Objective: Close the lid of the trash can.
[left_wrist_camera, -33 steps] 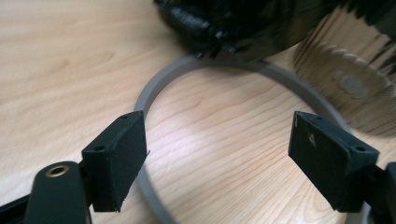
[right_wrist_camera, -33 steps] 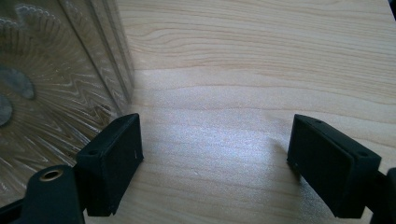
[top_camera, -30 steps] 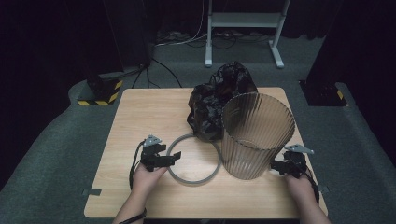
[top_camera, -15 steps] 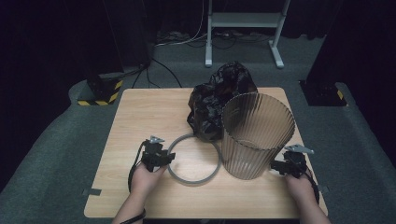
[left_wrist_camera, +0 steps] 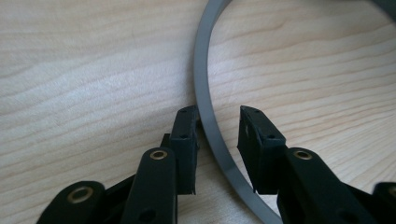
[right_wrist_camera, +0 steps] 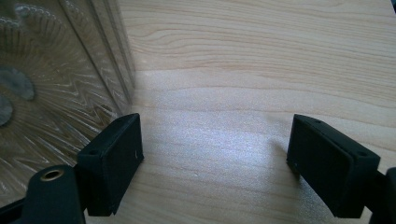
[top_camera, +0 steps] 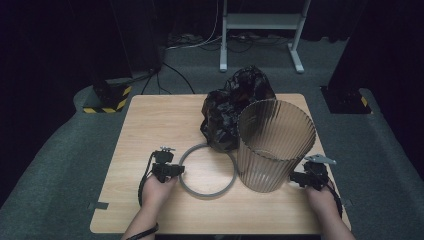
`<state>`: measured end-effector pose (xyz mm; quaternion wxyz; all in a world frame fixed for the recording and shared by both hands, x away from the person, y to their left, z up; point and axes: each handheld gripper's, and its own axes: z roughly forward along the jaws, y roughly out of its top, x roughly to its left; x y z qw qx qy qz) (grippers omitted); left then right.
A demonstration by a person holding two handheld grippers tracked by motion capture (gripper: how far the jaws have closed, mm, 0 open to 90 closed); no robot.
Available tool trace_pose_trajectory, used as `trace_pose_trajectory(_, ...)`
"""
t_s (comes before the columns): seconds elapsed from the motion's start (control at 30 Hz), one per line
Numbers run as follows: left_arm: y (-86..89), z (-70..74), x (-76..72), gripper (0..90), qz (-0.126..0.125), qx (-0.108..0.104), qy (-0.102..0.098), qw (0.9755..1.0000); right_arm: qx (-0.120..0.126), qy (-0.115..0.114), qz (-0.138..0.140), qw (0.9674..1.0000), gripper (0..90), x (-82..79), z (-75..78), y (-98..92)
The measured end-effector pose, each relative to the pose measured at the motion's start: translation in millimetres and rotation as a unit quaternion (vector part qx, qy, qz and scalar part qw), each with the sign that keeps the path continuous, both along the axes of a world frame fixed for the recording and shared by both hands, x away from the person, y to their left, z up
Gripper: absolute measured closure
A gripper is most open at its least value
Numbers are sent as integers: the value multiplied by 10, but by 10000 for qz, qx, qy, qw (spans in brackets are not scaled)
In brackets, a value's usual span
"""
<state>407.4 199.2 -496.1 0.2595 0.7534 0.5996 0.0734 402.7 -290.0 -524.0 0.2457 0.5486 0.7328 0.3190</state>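
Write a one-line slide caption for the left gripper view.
Left gripper straddling the grey ring on the wooden table, jaws just closing.

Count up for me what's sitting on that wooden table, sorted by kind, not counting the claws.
Grey ring: 1
Clear ribbed bin: 1
Crumpled black plastic bag: 1
Total: 3
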Motion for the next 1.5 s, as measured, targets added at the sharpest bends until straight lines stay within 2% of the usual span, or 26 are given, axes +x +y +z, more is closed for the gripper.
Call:
trace_pose_trajectory(0.17, -25, 60, 123, 702, 22, 150, 507, 9986, -7, 8, 25, 10000, 181, 1, 1, -5)
trace_pose_trajectory(0.27, -78, 83, 178, 701, 8, 327, 677, 9972, -8, 7, 31, 10000, 181, 2, 1, -5)
trace_pose_trajectory(0.43, -112, 104, 248, 723, 141, 455, 928, 9945, -8, 7, 33, 10000, 181, 2, 1, -6)
trace_pose_trajectory(0.5, -135, 105, 254, 738, 188, 492, 945, 9941, -6, 7, 34, 10000, 181, 2, 1, -6)
trace_pose_trajectory(0.63, -173, 102, 235, 773, 176, 662, 813, 9943, -19, -11, 57, 10000, 181, 6, 0, -9)
trace_pose_trajectory(0.67, -181, 94, 223, 773, 238, 634, 752, 9949, -4, -13, 50, 10000, 181, 6, -1, -7)
trace_pose_trajectory(0.8, -189, 95, 210, 779, 248, 698, 717, 9947, -2, -6, 58, 10000, 182, 6, -1, -8)
trace_pose_trajectory(0.9, -238, 104, 236, 807, 199, 926, 793, 9923, 3, 5, 47, 10000, 182, 4, 0, -6)
trace_pose_trajectory(1.0, -343, 120, 273, 811, 94, 1312, 902, 9872, -4, -11, 58, 10000, 182, 7, -1, -8)
trace_pose_trajectory(1.07, -364, 118, 281, 811, 111, 1376, 902, 9863, 4, 4, 53, 10000, 182, 5, 0, -7)
trace_pose_trajectory(1.13, -357, 119, 281, 812, 116, 1352, 907, 9866, 9, 10, 64, 10000, 183, 5, 1, -8)
trace_pose_trajectory(1.27, -300, 120, 281, 823, 157, 1171, 948, 9885, 19, 11, 80, 10000, 183, 7, 1, -10)
trace_pose_trajectory(1.37, -200, 117, 278, 828, 123, 746, 1072, 9914, 14, -5, 96, 10000, 183, 9, 0, -14)
trace_pose_trajectory(1.5, -13, 93, 246, 833, 207, 139, 1203, 9924, 13, -9, 120, 9999, 183, 12, 0, -19)
